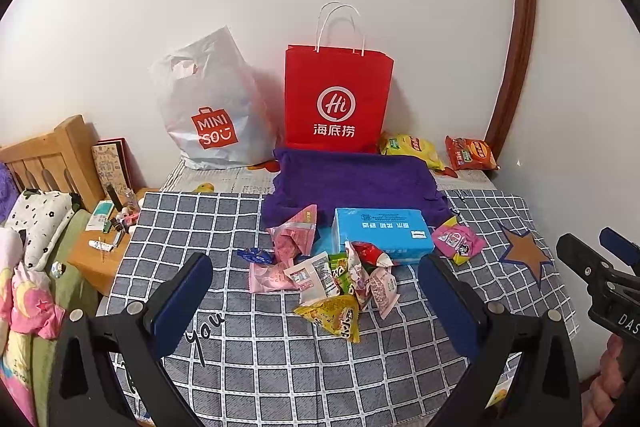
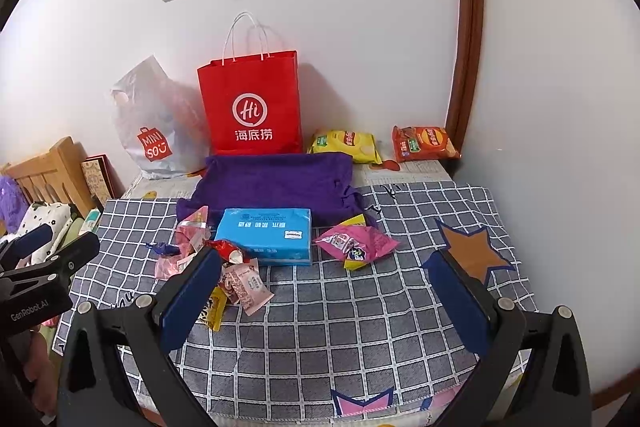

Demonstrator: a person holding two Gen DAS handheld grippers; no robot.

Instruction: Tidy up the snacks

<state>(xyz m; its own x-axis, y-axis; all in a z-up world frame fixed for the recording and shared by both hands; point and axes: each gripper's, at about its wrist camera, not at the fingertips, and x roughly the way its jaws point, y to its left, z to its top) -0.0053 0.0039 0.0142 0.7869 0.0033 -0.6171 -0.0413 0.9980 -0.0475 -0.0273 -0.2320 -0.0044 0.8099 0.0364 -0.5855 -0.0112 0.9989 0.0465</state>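
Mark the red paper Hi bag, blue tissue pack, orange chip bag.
red paper Hi bag [image 1: 338,99], left wrist view, on the logo face.
blue tissue pack [image 2: 266,227], right wrist view, top face.
orange chip bag [image 2: 424,143], right wrist view, front centre.

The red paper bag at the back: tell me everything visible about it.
The red paper bag stands upright against the white wall, looks like stiff matte paper, with two white twisted-cord handles raised. A white circular "Hi" logo and Chinese characters mark its front. A grey plastic bag leans at its left; a purple cloth lies before its base.
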